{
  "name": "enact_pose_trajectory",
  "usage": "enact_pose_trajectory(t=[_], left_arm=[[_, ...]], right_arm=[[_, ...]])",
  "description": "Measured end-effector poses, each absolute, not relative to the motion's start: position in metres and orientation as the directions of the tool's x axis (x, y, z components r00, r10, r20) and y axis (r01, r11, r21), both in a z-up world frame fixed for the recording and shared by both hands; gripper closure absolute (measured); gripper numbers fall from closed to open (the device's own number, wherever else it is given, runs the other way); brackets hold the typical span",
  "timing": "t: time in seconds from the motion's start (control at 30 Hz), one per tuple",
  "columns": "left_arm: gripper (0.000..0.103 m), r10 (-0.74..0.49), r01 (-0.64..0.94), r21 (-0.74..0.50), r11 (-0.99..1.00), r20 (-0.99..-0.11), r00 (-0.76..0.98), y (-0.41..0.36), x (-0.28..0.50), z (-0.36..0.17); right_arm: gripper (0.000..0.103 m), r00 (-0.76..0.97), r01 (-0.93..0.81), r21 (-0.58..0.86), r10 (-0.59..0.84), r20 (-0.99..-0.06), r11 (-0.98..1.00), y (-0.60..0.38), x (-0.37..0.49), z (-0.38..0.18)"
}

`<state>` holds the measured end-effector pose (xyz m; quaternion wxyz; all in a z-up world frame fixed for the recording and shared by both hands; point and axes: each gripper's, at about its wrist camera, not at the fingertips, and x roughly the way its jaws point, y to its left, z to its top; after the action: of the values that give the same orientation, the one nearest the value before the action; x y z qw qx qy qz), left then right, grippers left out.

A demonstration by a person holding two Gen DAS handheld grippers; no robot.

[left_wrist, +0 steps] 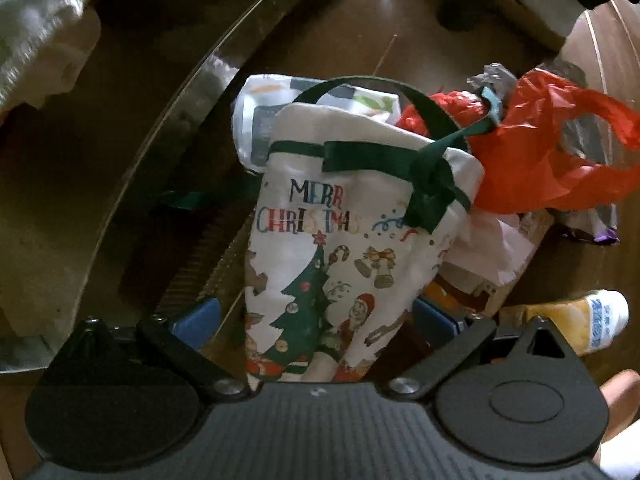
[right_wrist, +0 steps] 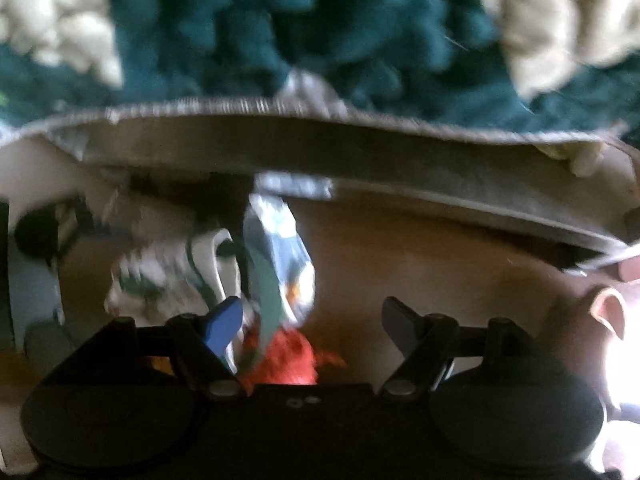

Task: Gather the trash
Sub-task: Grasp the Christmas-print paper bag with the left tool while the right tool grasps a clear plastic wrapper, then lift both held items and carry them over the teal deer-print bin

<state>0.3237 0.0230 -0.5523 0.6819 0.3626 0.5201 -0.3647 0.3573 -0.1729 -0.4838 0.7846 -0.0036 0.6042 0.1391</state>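
A white cloth gift bag (left_wrist: 332, 264) printed "Merry Christmas", with green ribbon handles, stands between the fingers of my left gripper (left_wrist: 316, 316). The jaws are wide open, and a gap shows beside the left blue pad (left_wrist: 202, 316). Behind the bag lie a red plastic bag (left_wrist: 540, 152), a white printed wrapper (left_wrist: 276, 120) and a purple wrapper (left_wrist: 592, 228). The right wrist view is blurred. My right gripper (right_wrist: 312, 320) is open over a brown surface. A blue-and-white wrapper (right_wrist: 280, 264) and something red (right_wrist: 288, 356) sit close to its left finger (right_wrist: 224, 320).
A yellow bottle (left_wrist: 580, 320) lies at the right. A curved glass table edge (left_wrist: 168, 120) sweeps across the left. In the right wrist view, a cardboard-like rim (right_wrist: 320, 152) runs across, with a teal and cream fluffy rug (right_wrist: 320, 32) beyond. A pinkish shape (right_wrist: 604, 312) sits at the right.
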Motion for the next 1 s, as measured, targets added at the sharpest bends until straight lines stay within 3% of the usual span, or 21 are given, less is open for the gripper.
enact_pose_trajectory(t=[0.1, 0.27, 0.37, 0.47, 0.53, 0.8, 1.0], left_arm=[[0.008, -0.141, 0.853, 0.094, 0.512, -0.971, 0.192, 0.026, 0.327, -0.557], [0.023, -0.147, 0.850, 0.115, 0.513, -0.965, 0.219, 0.027, 0.320, -0.569], [0.042, -0.150, 0.851, 0.131, 0.509, -0.960, 0.238, 0.027, 0.316, -0.573], [0.058, -0.145, 0.855, 0.146, 0.497, -0.958, 0.247, 0.024, 0.308, -0.573], [0.069, -0.140, 0.852, 0.148, 0.502, -0.958, 0.249, 0.022, 0.307, -0.572], [0.084, -0.120, 0.837, 0.152, 0.526, -0.961, 0.250, 0.023, 0.298, -0.565], [0.088, -0.120, 0.815, 0.137, 0.563, -0.962, 0.245, 0.036, 0.295, -0.537]], right_arm=[[0.029, 0.258, -0.218, 0.191, 0.246, -0.934, 0.957, -0.160, 0.370, -0.494], [0.029, 0.287, -0.053, 0.275, 0.279, -0.917, 0.960, -0.152, 0.398, -0.519], [0.030, 0.290, -0.007, 0.287, 0.277, -0.916, 0.958, -0.144, 0.407, -0.532], [0.037, 0.283, -0.013, 0.270, 0.262, -0.923, 0.963, -0.135, 0.409, -0.539], [0.094, 0.259, -0.013, 0.255, 0.249, -0.933, 0.967, -0.131, 0.408, -0.544], [0.099, 0.246, -0.033, 0.203, 0.205, -0.947, 0.979, -0.137, 0.393, -0.528], [0.101, 0.275, -0.051, 0.188, 0.195, -0.942, 0.981, -0.159, 0.352, -0.475]])
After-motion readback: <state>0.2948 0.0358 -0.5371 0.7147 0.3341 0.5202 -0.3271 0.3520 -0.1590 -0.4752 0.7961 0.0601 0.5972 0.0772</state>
